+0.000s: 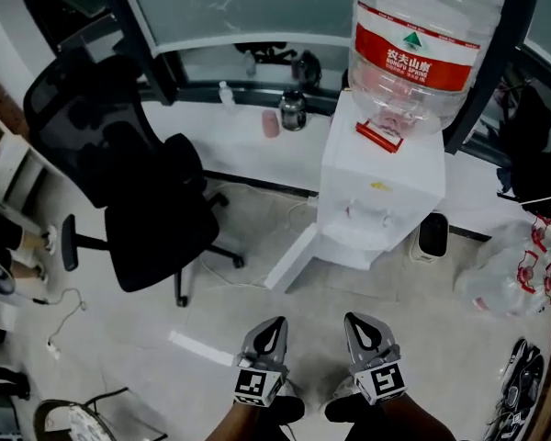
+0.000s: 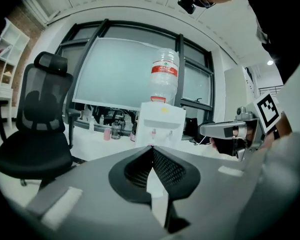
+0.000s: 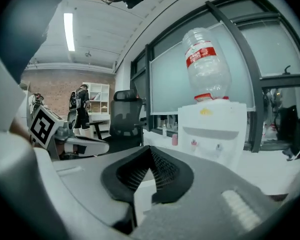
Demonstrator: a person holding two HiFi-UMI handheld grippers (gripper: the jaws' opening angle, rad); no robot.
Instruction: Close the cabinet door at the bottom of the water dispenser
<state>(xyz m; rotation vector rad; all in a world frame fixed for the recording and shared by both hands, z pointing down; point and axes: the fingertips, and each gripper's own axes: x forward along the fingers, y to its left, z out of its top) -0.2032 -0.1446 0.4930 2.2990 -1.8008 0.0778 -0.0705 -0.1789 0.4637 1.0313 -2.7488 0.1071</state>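
Observation:
The white water dispenser [image 1: 382,184] carries a big clear bottle [image 1: 413,39] with a red label. At its base the white cabinet door [image 1: 292,257] stands swung out to the left over the floor. Both grippers are low in the head view, side by side, some way in front of the dispenser and touching nothing. The left gripper [image 1: 277,322] is shut and empty, its tips meeting [image 2: 151,147]. The right gripper [image 1: 352,318] also looks shut and empty [image 3: 149,147]. Both gripper views face the dispenser [image 2: 159,121] [image 3: 212,129]; the jaws hide its door there.
A black office chair [image 1: 142,191] stands left of the open door. A white strip [image 1: 197,347] lies on the floor near the left gripper. A small black-and-white unit [image 1: 432,237] and a plastic bag [image 1: 510,274] sit right of the dispenser. Bottles [image 1: 280,118] line the window ledge.

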